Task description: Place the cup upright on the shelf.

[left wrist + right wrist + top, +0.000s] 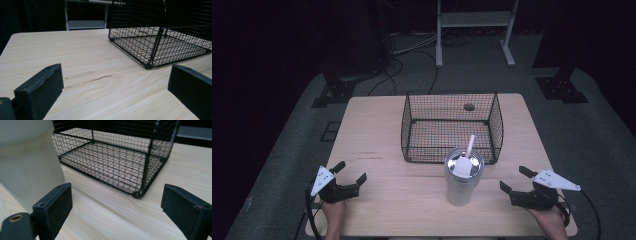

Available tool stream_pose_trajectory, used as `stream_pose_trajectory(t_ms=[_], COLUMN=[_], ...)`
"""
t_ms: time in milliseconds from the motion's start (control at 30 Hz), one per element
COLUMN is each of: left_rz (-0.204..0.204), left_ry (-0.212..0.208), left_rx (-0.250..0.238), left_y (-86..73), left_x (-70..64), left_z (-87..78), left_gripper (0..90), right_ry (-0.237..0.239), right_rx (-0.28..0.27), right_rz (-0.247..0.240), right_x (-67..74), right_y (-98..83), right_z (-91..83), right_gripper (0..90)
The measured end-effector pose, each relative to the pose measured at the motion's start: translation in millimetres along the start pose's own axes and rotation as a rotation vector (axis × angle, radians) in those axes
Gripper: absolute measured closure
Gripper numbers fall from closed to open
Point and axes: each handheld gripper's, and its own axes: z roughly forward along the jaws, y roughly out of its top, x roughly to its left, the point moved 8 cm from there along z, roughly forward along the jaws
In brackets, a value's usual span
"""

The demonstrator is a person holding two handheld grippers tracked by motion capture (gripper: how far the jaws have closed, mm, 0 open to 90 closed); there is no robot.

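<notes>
A steel tumbler (pixel 462 176) with a white lid and straw stands upright on the wooden table (pixel 377 135), just in front of a black wire basket (pixel 452 127). The basket is empty. My left gripper (pixel 350 173) rests open near the table's front left, well left of the tumbler, with nothing between its jaws. My right gripper (pixel 515 180) rests open at the front right, a short way right of the tumbler. The right gripper view has the tumbler (pixel 27 162) close on its left and the basket (pixel 112 162) ahead. The left gripper view has the basket (pixel 160 37) ahead to the right.
A dark round mark (pixel 469 106) lies on the table behind the basket. Beyond the table stand a white metal frame (pixel 474 30), black stands (pixel 337 90) and cables on a grey floor. Bare wood spreads left of the basket.
</notes>
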Motion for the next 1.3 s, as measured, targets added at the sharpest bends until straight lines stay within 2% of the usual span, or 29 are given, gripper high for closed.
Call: stream_pose_trajectory(t_ms=[233, 400, 433, 700, 933, 1300], left_rz=[-0.002, -0.002, -0.001, -0.001, 0.000, -0.002], left_ry=[0.000, 0.001, 0.001, 0.001, 0.000, -0.001], left_rx=[-0.002, -0.002, -0.001, -0.002, -0.002, -0.003], left_y=[0.1, 0.2, 0.2, 0.2, 0.2, 0.3], left_x=[0.1, 0.6, 0.6, 0.7, 0.2, 0.3], left_z=[-0.2, -0.2, -0.4, -0.3, -0.3, -0.5], left_gripper=[0.0, 0.0, 0.0, 0.0, 0.0, 0.0], right_ry=[0.026, 0.061, 0.076, 0.153, 0.202, 0.245], right_rx=[0.001, -0.010, -0.011, -0.011, -0.009, 0.008], right_rz=[-0.037, -0.065, -0.085, -0.123, -0.137, -0.153], right_x=[12.3, 25.1, 31.5, 55.8, 73.3, 88.8], right_y=[7.1, 13.2, 16.1, 22.0, 23.5, 20.9], right_z=[-0.1, -2.6, -3.3, -2.6, 2.9, 13.9], right_gripper=[9.6, 9.5, 9.5, 9.5, 9.5, 9.5])
